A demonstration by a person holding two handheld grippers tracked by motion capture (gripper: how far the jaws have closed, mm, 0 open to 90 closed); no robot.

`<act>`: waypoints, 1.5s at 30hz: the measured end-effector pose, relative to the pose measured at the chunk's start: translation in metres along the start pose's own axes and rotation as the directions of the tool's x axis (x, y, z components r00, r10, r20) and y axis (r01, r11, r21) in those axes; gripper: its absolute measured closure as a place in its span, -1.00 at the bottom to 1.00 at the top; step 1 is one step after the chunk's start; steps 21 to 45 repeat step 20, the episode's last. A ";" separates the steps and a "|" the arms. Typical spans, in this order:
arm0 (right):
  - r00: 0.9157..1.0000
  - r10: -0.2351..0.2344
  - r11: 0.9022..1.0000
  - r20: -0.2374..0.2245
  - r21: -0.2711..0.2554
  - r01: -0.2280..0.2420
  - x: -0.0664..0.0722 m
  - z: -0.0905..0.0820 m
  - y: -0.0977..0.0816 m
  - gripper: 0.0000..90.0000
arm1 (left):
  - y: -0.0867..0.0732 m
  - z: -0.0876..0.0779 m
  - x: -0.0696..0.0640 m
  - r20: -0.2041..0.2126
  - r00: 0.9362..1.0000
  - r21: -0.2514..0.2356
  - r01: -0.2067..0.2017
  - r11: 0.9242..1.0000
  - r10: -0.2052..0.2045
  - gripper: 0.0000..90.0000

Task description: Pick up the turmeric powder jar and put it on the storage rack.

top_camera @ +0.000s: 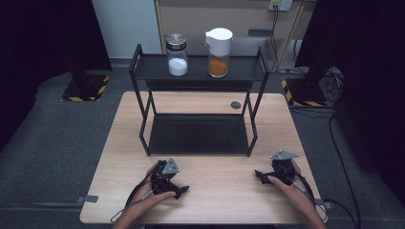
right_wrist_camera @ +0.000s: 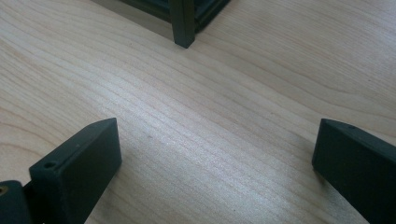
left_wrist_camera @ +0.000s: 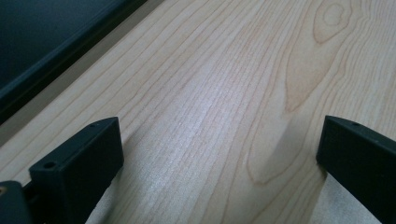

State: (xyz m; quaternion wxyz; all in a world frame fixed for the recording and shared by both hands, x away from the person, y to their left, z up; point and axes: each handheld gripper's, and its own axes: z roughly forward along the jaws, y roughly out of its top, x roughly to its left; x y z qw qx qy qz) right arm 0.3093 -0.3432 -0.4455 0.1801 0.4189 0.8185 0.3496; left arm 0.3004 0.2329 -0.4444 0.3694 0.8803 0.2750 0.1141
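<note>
A black two-tier rack (top_camera: 143,67) stands at the middle of the wooden table (top_camera: 210,183). On its top shelf sit a glass jar of white powder with a metal lid (top_camera: 177,56) and a white-lidded jar of orange powder (top_camera: 218,47). My left gripper (top_camera: 182,191) rests low on the table near the front left, open, with bare wood between its jaws (left_wrist_camera: 219,154). My right gripper (top_camera: 259,175) rests at the front right, also open over bare wood (right_wrist_camera: 215,154). The rack's front leg (right_wrist_camera: 182,23) shows ahead of it.
The rack's lower shelf (top_camera: 198,133) holds nothing. A small dark round disc (top_camera: 235,104) lies on the table behind the rack. Black stands with hazard-striped bases (top_camera: 86,86) and cables (top_camera: 334,143) are on the grey floor around the table.
</note>
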 end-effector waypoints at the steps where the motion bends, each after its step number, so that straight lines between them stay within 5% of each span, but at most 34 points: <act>1: 1.000 0.000 1.000 0.000 0.000 0.000 0.000 0.000 0.000 -0.95 | 0.000 0.000 0.000 0.000 1.000 0.000 0.000 1.000 0.000 -1.00; 45: 1.000 0.000 1.000 0.000 0.000 0.000 0.000 0.000 0.000 -0.95 | 0.000 0.000 0.000 0.000 1.000 0.000 0.000 1.000 0.000 -1.00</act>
